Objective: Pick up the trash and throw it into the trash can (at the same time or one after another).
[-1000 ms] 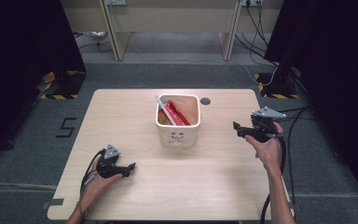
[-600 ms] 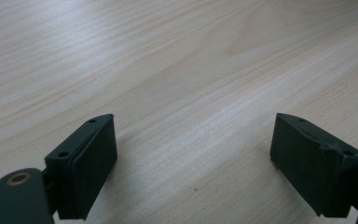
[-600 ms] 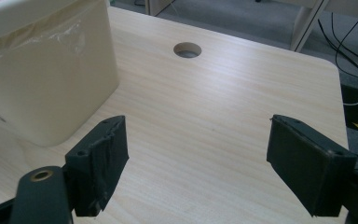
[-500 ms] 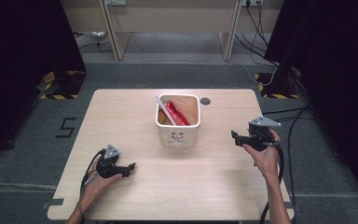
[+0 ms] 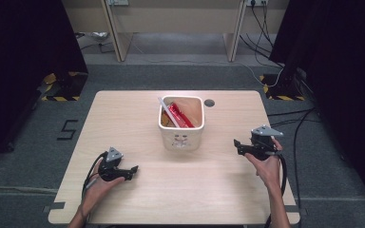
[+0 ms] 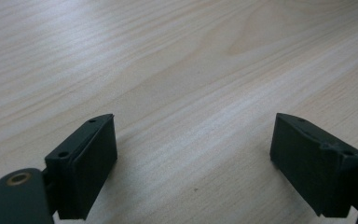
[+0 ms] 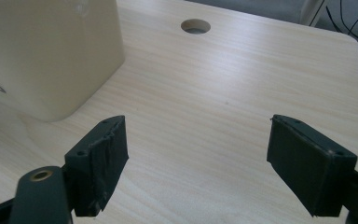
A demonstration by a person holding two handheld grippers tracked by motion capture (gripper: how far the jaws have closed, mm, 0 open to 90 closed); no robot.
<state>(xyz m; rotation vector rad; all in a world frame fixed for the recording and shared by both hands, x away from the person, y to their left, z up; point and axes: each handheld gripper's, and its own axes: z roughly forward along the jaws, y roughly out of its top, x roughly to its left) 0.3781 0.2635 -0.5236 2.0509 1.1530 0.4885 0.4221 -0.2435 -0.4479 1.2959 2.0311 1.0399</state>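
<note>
1. Cream bin: square, rounded corners, glossy, w/ a small printed face on its front wall; stands upright at worktop centre, slightly toward the far edge. In the right gripper view its side wall sits at upper left, dark lettering partly visible at the left edge.
2. Bin contents: a red packet leaning diagonally, a white stick-like item propped against the near-left inner corner; brownish material beneath, too small to identify.
3. Worktop: light wood-grain, rectangular; round cable hole just right of the bin's far corner, also seen at.
4. Left gripper: held low at the near-left of the worktop, well apart from the bin; jaws wide open, nothing between them, bare wood only in the left gripper view.
5. Right gripper: held right of the bin, near its level, pointing toward it; jaws wide open and empty. Bare worktop lies between jaws and bin, no obstruction.
6. Surroundings: grey floor, a "5" mark left of the worktop, yellow-black hazard tape, cables at far right.
</note>
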